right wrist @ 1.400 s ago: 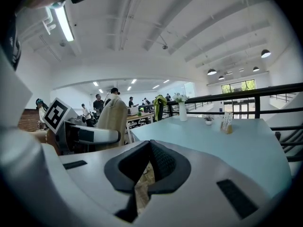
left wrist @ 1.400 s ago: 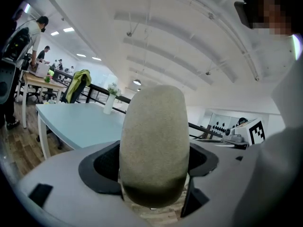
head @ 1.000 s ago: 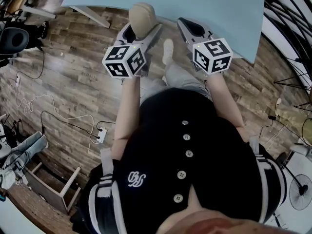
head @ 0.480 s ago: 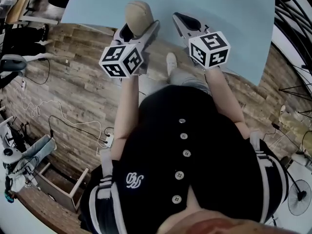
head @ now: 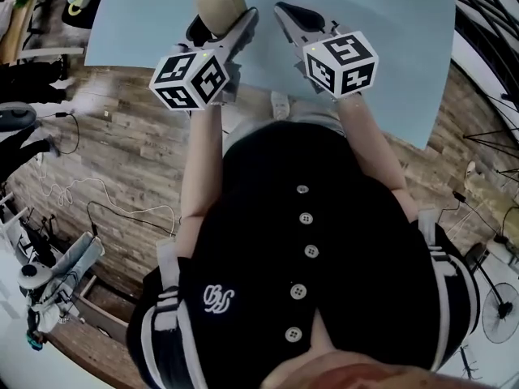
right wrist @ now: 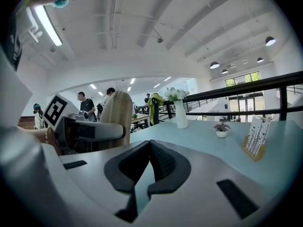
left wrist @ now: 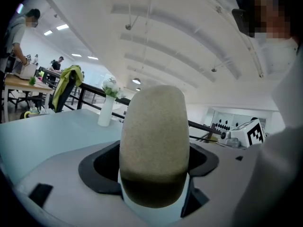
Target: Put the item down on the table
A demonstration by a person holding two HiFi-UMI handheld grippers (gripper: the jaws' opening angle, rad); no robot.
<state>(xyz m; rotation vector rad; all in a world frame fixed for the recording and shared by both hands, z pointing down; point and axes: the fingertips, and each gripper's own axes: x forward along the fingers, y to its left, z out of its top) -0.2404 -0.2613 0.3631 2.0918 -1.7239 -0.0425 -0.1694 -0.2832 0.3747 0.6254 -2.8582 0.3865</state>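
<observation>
Pale blue tabletop (head: 389,47) fills the top of the head view in an open, white-ceilinged hall. A wood-plank floor (head: 105,160) lies beneath the person in a black buttoned shirt (head: 259,241) who stands at the tabletop's near edge.

The left gripper (head: 220,24) is clenched on a tan item (left wrist: 152,136), a rounded, oblong, felt-textured piece, possibly a sponge or stuffed shape. It stands upright between the jaws, its lower end in shadow where the dark pads press on both sides. From above, the item sits just past the tabletop's near edge. Whether its base touches the surface cannot be judged from any view.

The right gripper (right wrist: 148,167) is just beside the left, over the same edge. Its jaws are brought together at the tips with nothing between them, and only a sliver of blue surface shows through the gap behind.

Farther along the tabletop stand a white vase of flowers (right wrist: 181,113), a small potted plant (right wrist: 221,130) and a wooden card holder (right wrist: 256,143), all well apart from both grippers. Several people (right wrist: 84,103) stand at distant desks, and a yellow-green jacket (left wrist: 66,82) hangs over a chair.
</observation>
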